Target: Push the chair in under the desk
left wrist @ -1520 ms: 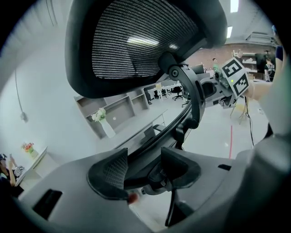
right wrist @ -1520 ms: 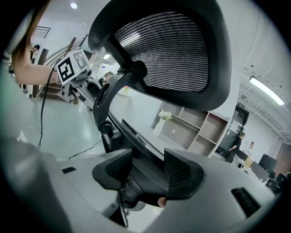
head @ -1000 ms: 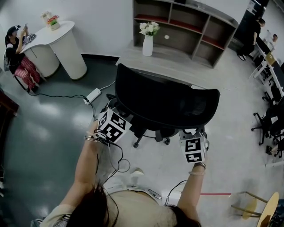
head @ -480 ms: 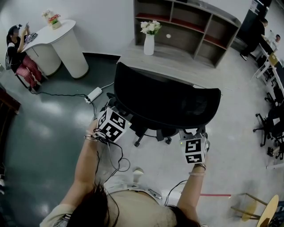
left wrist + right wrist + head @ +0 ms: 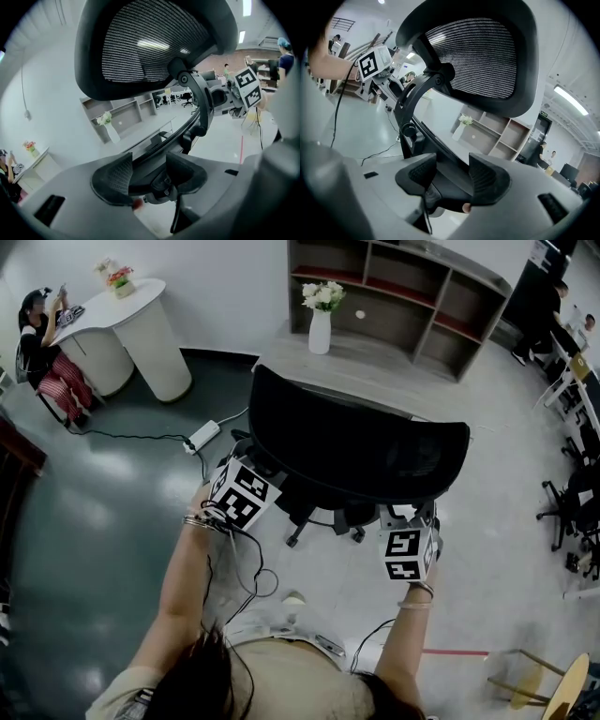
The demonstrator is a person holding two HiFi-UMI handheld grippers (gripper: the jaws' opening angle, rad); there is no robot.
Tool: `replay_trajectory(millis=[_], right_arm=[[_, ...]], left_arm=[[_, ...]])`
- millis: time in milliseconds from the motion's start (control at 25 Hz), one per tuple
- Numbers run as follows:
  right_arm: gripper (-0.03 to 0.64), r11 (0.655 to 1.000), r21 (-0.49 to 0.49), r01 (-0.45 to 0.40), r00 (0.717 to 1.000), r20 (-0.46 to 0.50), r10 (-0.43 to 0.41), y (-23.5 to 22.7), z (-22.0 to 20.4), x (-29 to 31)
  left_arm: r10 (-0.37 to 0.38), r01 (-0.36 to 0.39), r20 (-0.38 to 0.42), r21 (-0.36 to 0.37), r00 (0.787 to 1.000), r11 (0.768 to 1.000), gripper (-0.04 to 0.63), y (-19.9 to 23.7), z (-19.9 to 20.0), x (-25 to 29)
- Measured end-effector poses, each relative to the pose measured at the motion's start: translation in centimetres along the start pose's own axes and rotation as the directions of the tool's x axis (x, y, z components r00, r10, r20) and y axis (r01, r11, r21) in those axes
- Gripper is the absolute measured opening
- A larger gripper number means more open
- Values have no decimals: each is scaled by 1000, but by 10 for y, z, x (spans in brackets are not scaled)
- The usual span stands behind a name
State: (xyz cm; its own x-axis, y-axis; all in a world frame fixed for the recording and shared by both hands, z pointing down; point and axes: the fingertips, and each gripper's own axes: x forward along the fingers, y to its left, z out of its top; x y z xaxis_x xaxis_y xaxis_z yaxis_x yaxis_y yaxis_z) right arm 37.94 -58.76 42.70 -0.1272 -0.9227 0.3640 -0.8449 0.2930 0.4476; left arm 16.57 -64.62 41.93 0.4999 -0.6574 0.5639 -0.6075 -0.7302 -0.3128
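A black mesh-backed office chair (image 5: 356, 451) stands facing the grey desk (image 5: 375, 371), its backrest toward me. Both grippers sit low behind it, below the backrest. The left gripper (image 5: 147, 171) is at the chair's left rear, marker cube (image 5: 242, 495) showing, and a dark rim of the chair runs between its pads. At the right rear, the right gripper (image 5: 452, 173), with its cube (image 5: 406, 554), holds the same rim between its jaws. In both gripper views the backrest (image 5: 150, 42) (image 5: 483, 61) towers overhead. The jaw tips are hidden under the backrest in the head view.
A white vase of flowers (image 5: 320, 329) stands on the desk, with an open shelf unit (image 5: 412, 287) behind it. A power strip and cable (image 5: 202, 437) lie on the floor at the left. A seated person (image 5: 42, 343) is at a white table (image 5: 141, 329); other chairs (image 5: 572, 512) stand at the right.
The chair and both grippers have edged forward toward the desk, the left side leading slightly. Both grips look unchanged.
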Motion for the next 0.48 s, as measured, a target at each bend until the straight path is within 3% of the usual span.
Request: replay_trajectory(millis=[240, 480], right_arm=[[215, 997, -4, 77, 997, -11, -77, -3, -2, -1], [173, 997, 38, 74, 997, -6, -73, 3, 5, -15]], left_arm=[[52, -51, -10, 58, 999, 997, 200, -6, -2, -3], [119, -123, 71, 49, 990, 991, 185, -10, -1, -26]])
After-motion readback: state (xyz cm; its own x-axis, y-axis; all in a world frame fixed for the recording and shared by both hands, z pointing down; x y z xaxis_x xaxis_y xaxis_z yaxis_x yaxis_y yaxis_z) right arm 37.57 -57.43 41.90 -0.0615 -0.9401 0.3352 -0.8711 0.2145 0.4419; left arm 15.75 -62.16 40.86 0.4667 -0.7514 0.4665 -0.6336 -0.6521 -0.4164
